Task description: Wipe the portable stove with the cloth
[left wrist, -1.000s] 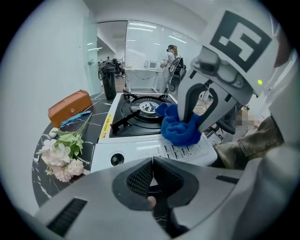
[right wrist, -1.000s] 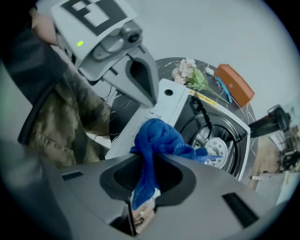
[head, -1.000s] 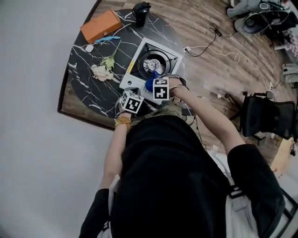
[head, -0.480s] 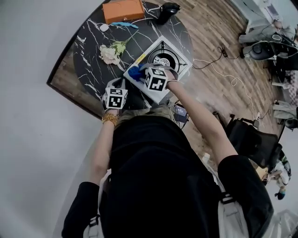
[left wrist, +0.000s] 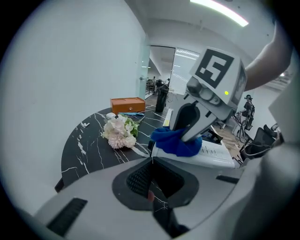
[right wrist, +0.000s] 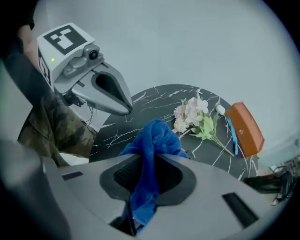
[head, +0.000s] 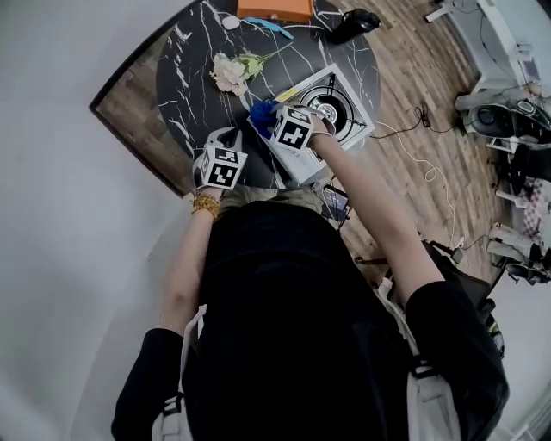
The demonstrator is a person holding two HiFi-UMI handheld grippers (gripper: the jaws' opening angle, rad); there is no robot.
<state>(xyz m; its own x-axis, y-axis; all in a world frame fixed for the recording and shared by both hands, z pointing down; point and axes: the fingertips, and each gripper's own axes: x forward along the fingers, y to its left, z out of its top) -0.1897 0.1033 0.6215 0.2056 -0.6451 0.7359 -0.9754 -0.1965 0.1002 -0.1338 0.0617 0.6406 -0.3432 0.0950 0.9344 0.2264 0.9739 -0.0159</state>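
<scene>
The white portable stove (head: pixel 344 116) sits on the black marble table (head: pixel 194 86), with its burner to the right. My right gripper (head: pixel 271 119) is shut on the blue cloth (head: pixel 260 112) and presses it on the stove's left corner. In the right gripper view the cloth (right wrist: pixel 152 140) hangs through my right gripper (right wrist: pixel 147 161). The left gripper view shows the cloth (left wrist: pixel 176 143) bunched on the stove's white edge (left wrist: pixel 218 155). My left gripper (head: pixel 222 138) hovers over bare table left of the stove. Its tips (left wrist: pixel 151 161) meet with nothing between them.
A bunch of pale flowers (head: pixel 231 71) lies left of the stove. An orange box (head: pixel 275 9), a blue pen-like item (head: pixel 269 26) and a small white object (head: pixel 230 21) lie at the far edge. A black cup (head: pixel 355 24) stands behind the stove. Cables (head: pixel 430 129) run across the wooden floor.
The right gripper has dragged the cloth from beside the burner to the stove's left corner. The left gripper has moved left, away from the stove's front edge.
</scene>
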